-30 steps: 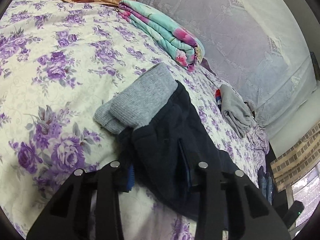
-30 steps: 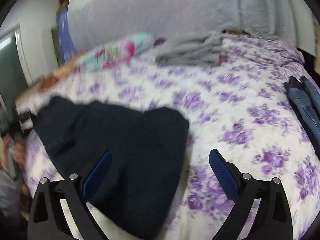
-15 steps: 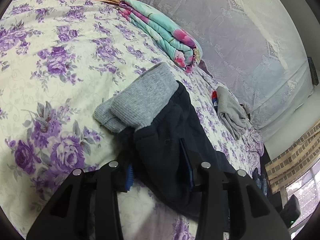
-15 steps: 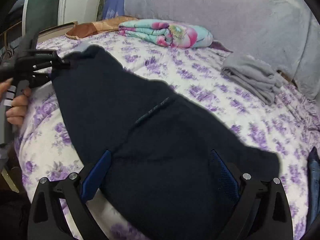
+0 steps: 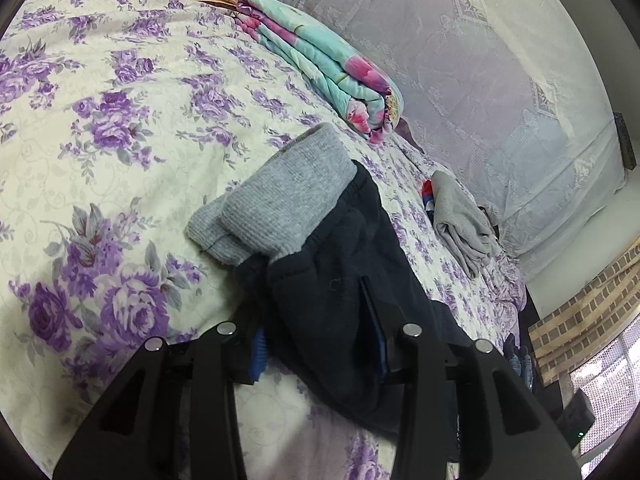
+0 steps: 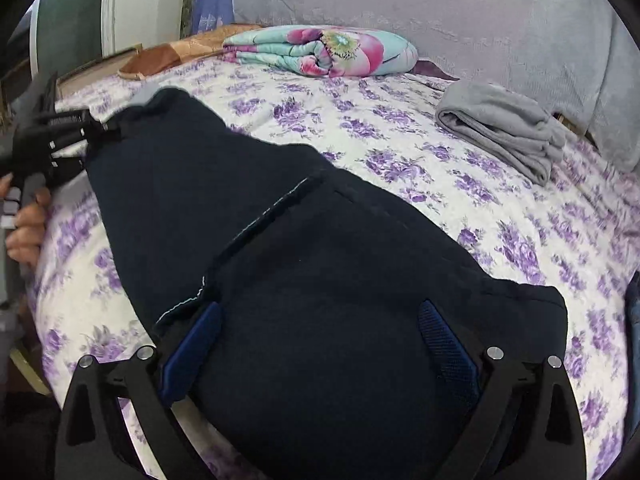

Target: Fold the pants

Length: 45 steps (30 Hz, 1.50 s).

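The left wrist view shows the left tongs (image 5: pixel 320 344) clamped on the dark navy pants (image 5: pixel 344 288) near the waist end, with cloth bunched between both blue pads. A grey ribbed waistband (image 5: pixel 276 196) folds outward just beyond the grip and rests on the floral bedsheet (image 5: pixel 100 120). This band is all but hidden in the right wrist view, where only a pale sliver shows at the far end of the garment.

The right wrist view shows the right tongs (image 6: pixel 320 344) spread wide apart, one pad on each side of the broad near end of the pants (image 6: pixel 304 272). Whether the pads touch the cloth cannot be told. Only this view shows the full length of the garment and, at far left, a hand (image 6: pixel 24 220) holding the left tongs (image 6: pixel 100 132) at the pants' far end.

The pants lie flat on the bed. Their long axis runs from the left tongs to the right tongs, diagonally across the sheet, with the waistband end towards the left tongs. A stitched seam runs along that axis.

Beyond the pants, both views show a folded turquoise and pink blanket (image 6: pixel 320 50), then a folded grey garment (image 6: pixel 504 128) to its right, both well apart from the pants.
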Motion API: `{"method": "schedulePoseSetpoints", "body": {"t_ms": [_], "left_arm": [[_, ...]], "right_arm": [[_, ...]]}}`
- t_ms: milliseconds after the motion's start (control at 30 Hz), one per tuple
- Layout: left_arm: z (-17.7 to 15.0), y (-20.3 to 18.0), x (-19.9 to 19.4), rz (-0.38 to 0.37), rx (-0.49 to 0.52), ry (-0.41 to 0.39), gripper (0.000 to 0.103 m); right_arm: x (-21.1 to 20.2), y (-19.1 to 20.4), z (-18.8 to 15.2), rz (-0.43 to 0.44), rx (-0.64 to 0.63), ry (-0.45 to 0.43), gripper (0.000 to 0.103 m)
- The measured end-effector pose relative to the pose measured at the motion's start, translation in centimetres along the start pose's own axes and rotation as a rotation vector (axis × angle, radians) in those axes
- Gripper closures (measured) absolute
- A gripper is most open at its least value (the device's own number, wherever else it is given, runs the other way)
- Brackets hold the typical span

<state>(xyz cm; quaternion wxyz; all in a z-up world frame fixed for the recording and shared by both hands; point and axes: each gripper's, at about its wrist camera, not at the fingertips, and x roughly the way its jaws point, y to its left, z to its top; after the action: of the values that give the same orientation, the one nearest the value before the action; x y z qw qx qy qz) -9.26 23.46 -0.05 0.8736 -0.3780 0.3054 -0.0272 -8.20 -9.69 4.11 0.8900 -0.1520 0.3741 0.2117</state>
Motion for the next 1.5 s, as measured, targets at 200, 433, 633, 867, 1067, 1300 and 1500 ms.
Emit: {"method": "schedulePoseSetpoints", "body": {"t_ms": [200,433,633,867,1067,1300,1500], "left_arm": [[0.0,-0.6,-0.1,0.011,0.020,-0.005,0.073],[-0.2,-3.9,-1.8,0.056,0.114,-0.033,0.086],[-2.3,-13.4,-4.7,0.107,0.408,-0.127,0.087],[-9.0,-25.6,-5.7,0.078,0.774,-0.190,0.087],[-17.9,-31.7,-2.1,0.105,1.054,-0.160,0.088],[-26.8,-32.2,3.5,0.213,1.280,-0.097,0.089],[-29.3,-31.8,4.6,0.215,1.331,-0.062,0.035]], "right_arm": [[-5.8,-4.9,-3.1,-0.061,0.125,-0.167,0.003],[-8.0,-12.6,-8.7,-0.070,0.360,-0.155,0.003],[-9.6,-15.6,-9.6,-0.127,0.422,-0.214,0.003],[-8.9,-19.5,-12.0,0.030,0.634,-0.202,0.003],[-8.8,-21.1,-13.6,0.139,0.749,-0.233,0.003],[-8.9,-21.2,-13.9,0.175,0.761,-0.260,0.003],[-9.0,-21.5,-14.2,0.199,0.776,-0.273,0.003]]}}
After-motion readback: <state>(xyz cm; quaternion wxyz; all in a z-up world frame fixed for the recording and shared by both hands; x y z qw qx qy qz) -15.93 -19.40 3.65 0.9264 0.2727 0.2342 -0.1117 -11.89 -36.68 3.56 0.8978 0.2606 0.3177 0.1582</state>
